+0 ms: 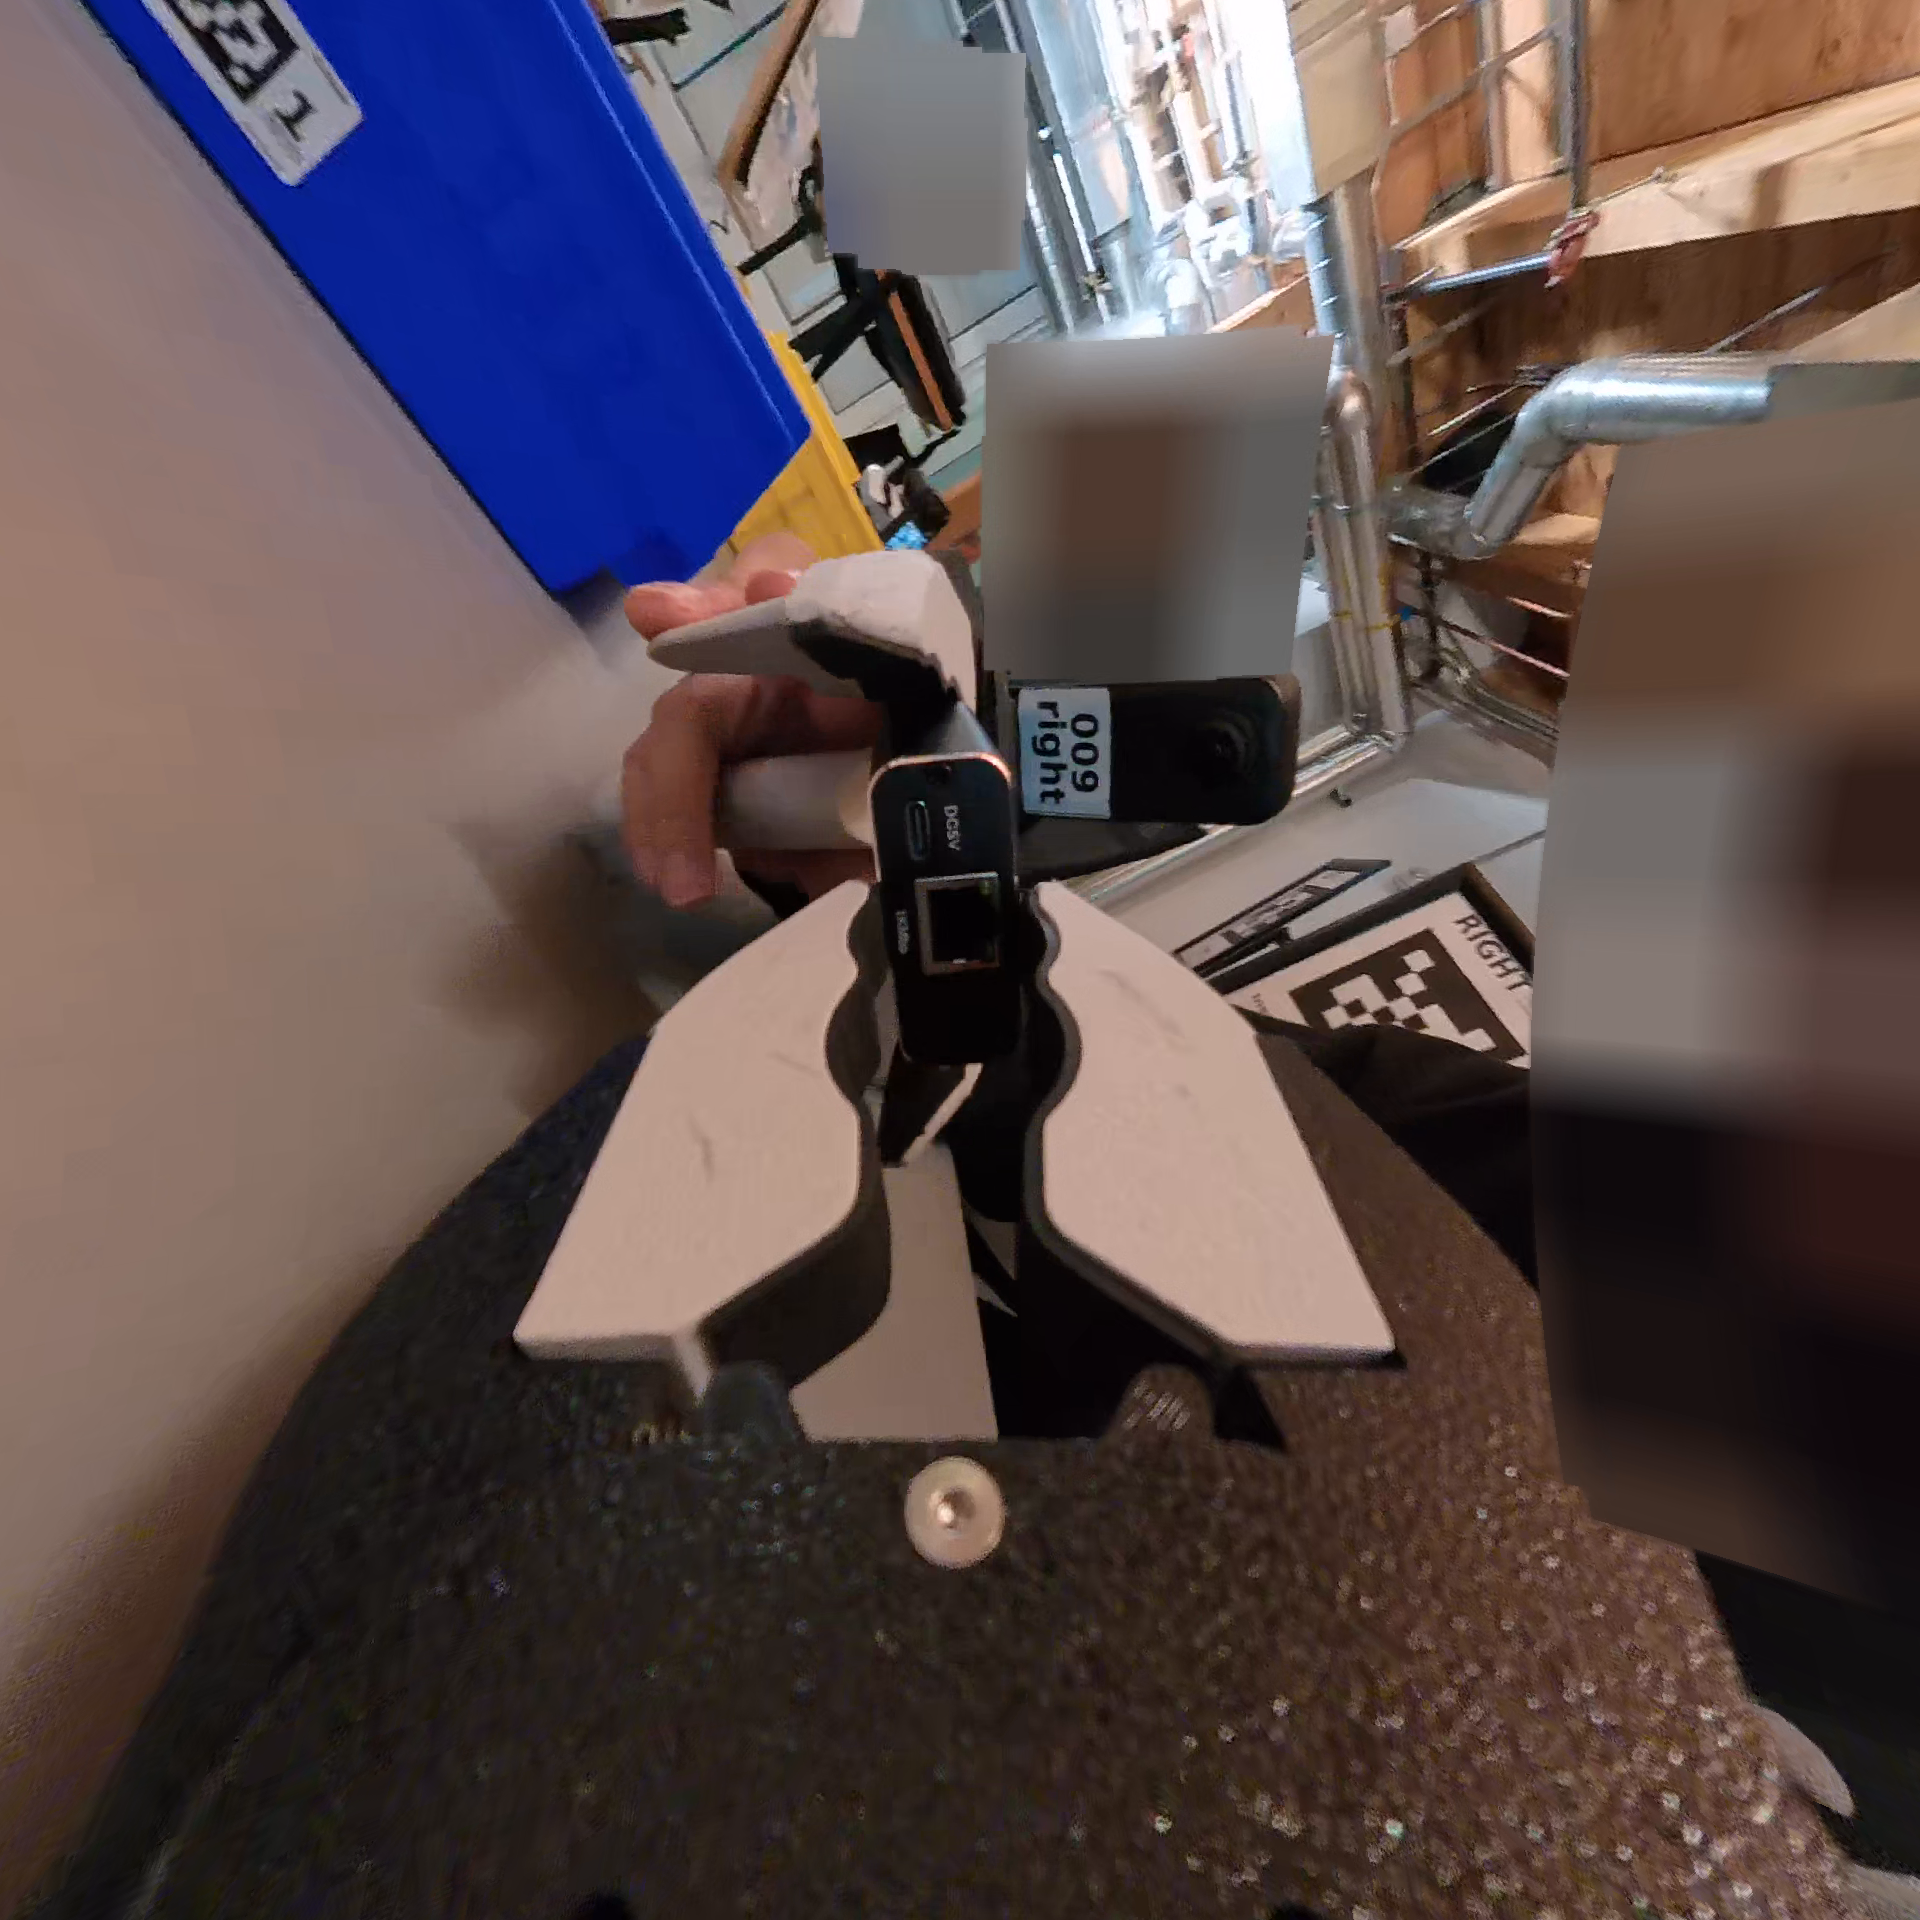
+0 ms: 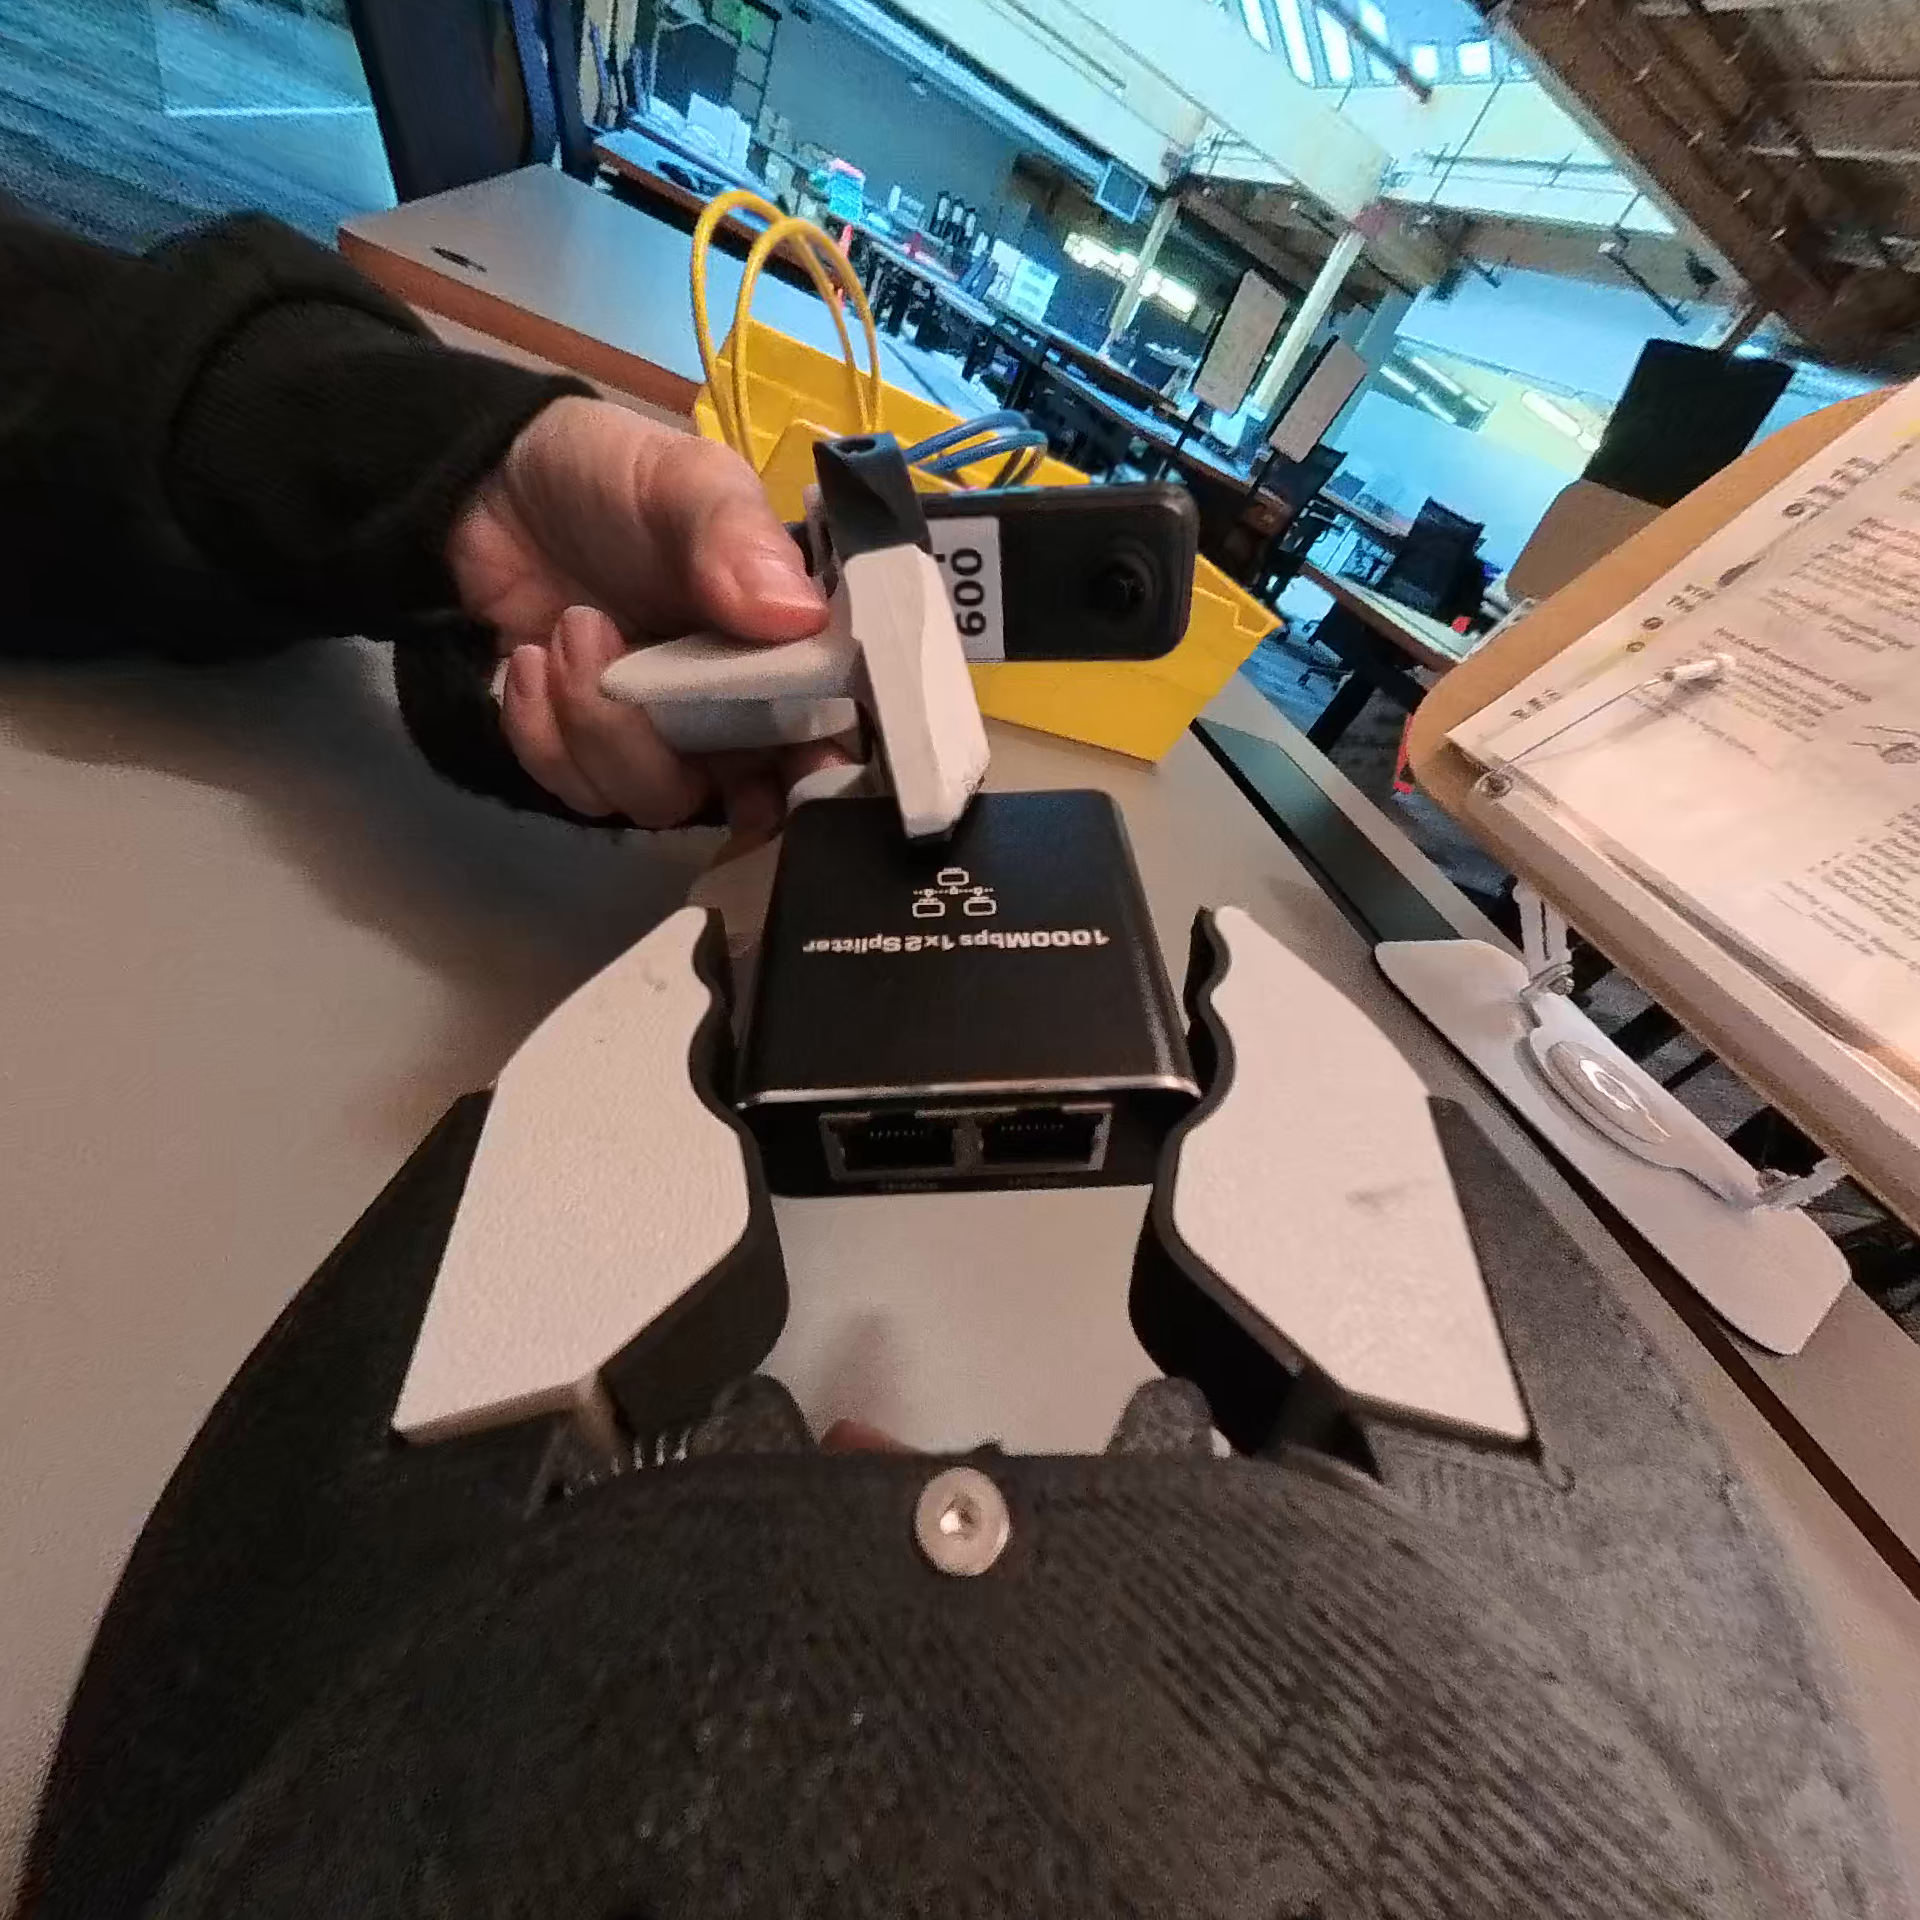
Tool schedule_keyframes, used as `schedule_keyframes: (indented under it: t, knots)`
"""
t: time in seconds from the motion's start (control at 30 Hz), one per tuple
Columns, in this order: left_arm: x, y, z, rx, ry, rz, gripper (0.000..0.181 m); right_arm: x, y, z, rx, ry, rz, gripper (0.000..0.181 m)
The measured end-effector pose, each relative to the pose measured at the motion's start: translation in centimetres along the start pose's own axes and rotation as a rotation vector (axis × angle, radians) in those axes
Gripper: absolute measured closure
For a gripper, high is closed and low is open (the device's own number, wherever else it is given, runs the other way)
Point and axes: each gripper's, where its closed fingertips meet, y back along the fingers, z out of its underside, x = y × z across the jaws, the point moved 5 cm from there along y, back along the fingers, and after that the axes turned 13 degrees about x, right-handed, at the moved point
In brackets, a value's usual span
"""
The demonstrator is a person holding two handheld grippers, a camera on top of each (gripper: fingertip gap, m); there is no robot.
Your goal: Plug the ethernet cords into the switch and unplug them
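Observation:
The switch (image 2: 956,997) is a small black box with two ethernet ports facing my right wrist camera. My right gripper (image 2: 961,935) is shut on its two sides. My left gripper (image 1: 951,914) is shut on the far end of the switch (image 1: 951,935), across its flat faces, where one ethernet port and a small power port show. The left gripper's finger (image 2: 914,707) rests on the switch's top. The right gripper (image 1: 831,644) shows beyond the switch, held by a hand. Yellow cords (image 2: 790,312) and blue cords (image 2: 977,447) sit in a yellow bin (image 2: 1143,707). No cord is in any port.
The grey table (image 2: 208,935) ends in a dark edge (image 2: 1351,831) on the right. A stand with printed pages (image 2: 1714,727) leans there on a white foot (image 2: 1610,1122). A blue bin (image 1: 468,260) and a marker board (image 1: 1403,987) stand nearby.

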Motion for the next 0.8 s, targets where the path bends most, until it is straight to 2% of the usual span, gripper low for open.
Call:
schedule_keyframes:
  t: [0.03,0.37,0.5,0.63,0.8]
  knots:
    - [-0.1,0.0,-0.1,0.008,-0.007,-0.015,0.158,0.0,0.0,0.1,0.002,-0.004,0.005,0.099]
    - [0.4,-0.1,-0.3,0.037,0.031,0.006,0.158,0.3,0.0,-0.9,0.088,-0.043,0.02,0.104]
    - [1.0,-0.2,-0.7,0.077,-0.003,0.035,0.156,0.9,-0.2,-1.6,0.084,-0.146,0.026,0.104]
    - [1.5,-0.2,-1.5,0.129,-0.239,-0.025,0.149,1.6,-0.1,-1.5,0.128,-0.295,0.052,0.104]
    - [2.9,0.9,-3.3,0.195,-0.812,-0.294,0.135,3.2,1.4,-1.8,0.255,-0.451,0.07,0.105]
